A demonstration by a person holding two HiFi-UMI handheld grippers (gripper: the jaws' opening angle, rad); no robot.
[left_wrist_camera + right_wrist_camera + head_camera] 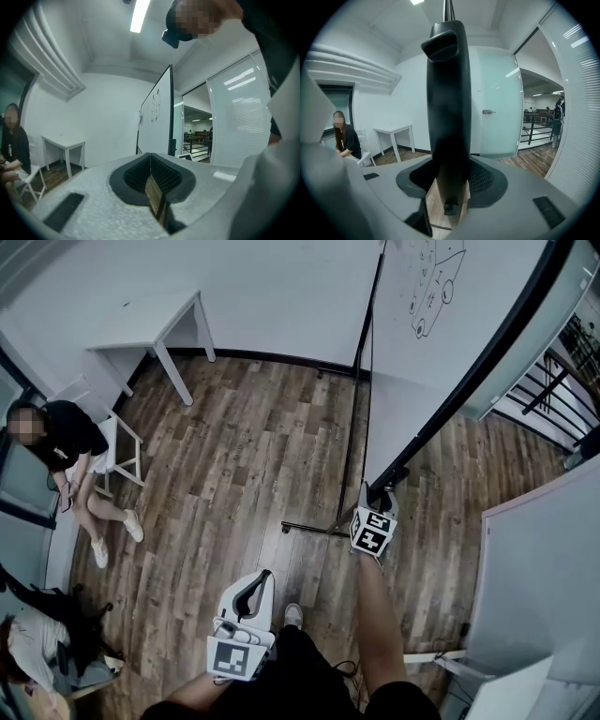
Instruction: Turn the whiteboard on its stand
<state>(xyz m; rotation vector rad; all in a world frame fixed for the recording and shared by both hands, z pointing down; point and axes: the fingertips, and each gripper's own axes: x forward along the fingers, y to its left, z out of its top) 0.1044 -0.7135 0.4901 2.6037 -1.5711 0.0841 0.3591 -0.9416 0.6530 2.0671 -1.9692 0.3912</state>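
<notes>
Whiteboard (417,371) edge, upright, between right tongs (367,495)

The tall white whiteboard with a thick black frame (422,362) is seen standing upright, edge-on to the camera overhead. A marker sketch (436,287) is carried near its top. It is held up by a thin black metal stand (352,456), whose foot bar (314,529) is planted on the wood floor. From the left gripper view, the board (157,122) is caught well away. Its black frame edge (447,103) is framed upright between the fingers (485,180) of the right gripper (449,187), with floor visible either side.
</notes>
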